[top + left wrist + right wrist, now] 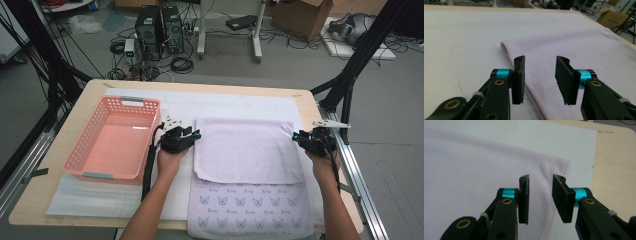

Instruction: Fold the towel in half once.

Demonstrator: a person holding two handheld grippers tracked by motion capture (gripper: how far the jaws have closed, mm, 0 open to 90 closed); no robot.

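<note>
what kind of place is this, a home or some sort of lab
Most likely a lab or recording workspace, not a home: computer towers and loose cables sit on the floor, black frame struts flank the table, and cardboard boxes stand behind.

1. Folded cloth [247, 150]: pale lilac on top, with a small dark cat-face print on its lower layer.
2. Basket [82, 145]: salmon pink.
3. Desk [42, 192]: light wood.
4. Left gripper [540, 75] and right gripper [540, 195]: black with turquoise bands.
</note>
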